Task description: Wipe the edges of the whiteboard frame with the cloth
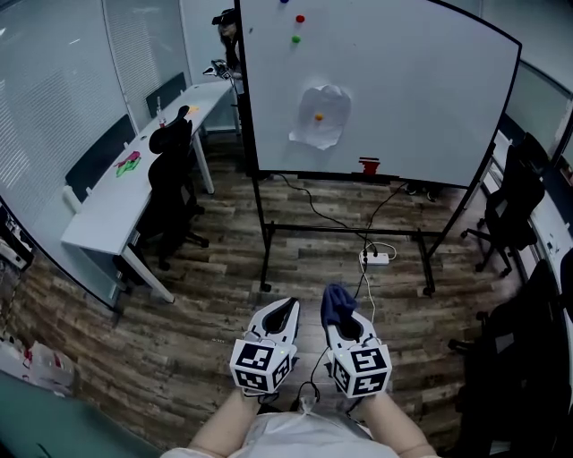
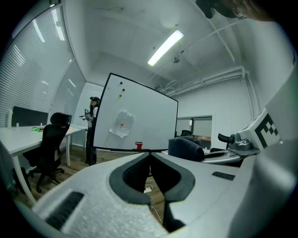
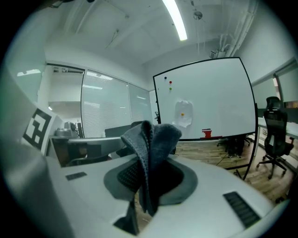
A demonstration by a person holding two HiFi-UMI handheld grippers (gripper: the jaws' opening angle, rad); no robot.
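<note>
Dark blue cloth [image 3: 151, 139] is pinched in the right gripper [image 1: 349, 324], jaws closed on it, with folds bunched above the tips and a tail hanging down below. Left gripper [image 1: 286, 307] is beside it, jaws closed tip to tip, nothing between them. Both are held low in front of the person, well apart from the whiteboard [image 1: 403, 89], no contact with it. The whiteboard stands on a black stand on the wood floor [image 1: 206, 304], with a black frame [image 1: 253, 98] around it. A crumpled white sheet [image 1: 320, 114] is stuck mid-board with an orange dot on it, a red magnet [image 1: 300, 18] and a green magnet [image 1: 295, 39] sit near the top, and a small red item [image 1: 369, 165] rests on the bottom edge. A white power strip [image 1: 376, 258] lies on the floor under the stand. At left are a white worktop [image 1: 107, 210] and a black office chair [image 1: 172, 179].
</note>
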